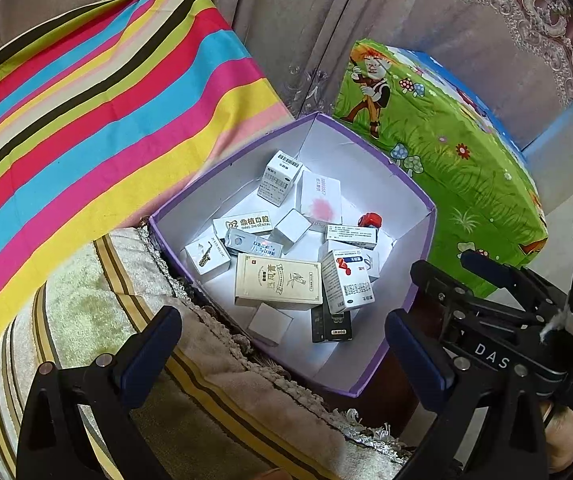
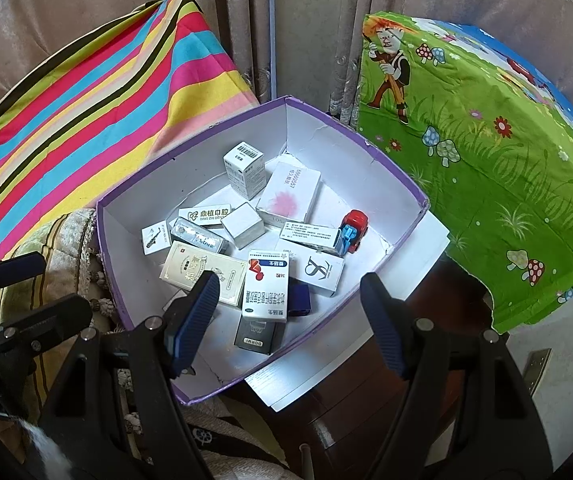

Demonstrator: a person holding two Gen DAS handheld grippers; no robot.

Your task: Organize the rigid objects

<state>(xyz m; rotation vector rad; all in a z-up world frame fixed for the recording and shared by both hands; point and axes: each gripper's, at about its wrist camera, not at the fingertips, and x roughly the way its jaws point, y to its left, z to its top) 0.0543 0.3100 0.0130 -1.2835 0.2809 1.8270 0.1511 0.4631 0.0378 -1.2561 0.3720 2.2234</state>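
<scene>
The box (image 2: 366,168), purple outside and white inside, sits at the centre of both wrist views, open at the top, its far corner pointing to the upper middle of the frame. It holds a loose heap of small cartons, most of them white with printed text. A tall carton with a barcode (image 2: 245,170) stands near the far corner, and a flat one with a pink blot (image 2: 289,194) lies just right of it. A cream carton (image 2: 202,272) lies flat toward the near left wall, touching a white carton with a red mark (image 2: 266,284), which leans over a black carton (image 2: 257,334). A red toy car (image 2: 352,230) rests against the right wall, beside a long white carton.

The left gripper (image 1: 282,344) hangs above the near edge of the box, jaws released and wide, nothing between them. The right gripper (image 2: 286,312) hovers over the near cartons, jaws likewise spread and empty.

A striped cloth (image 2: 86,120) fills the upper left of the frame. A green cartoon cloth (image 2: 506,160) fills the right.
</scene>
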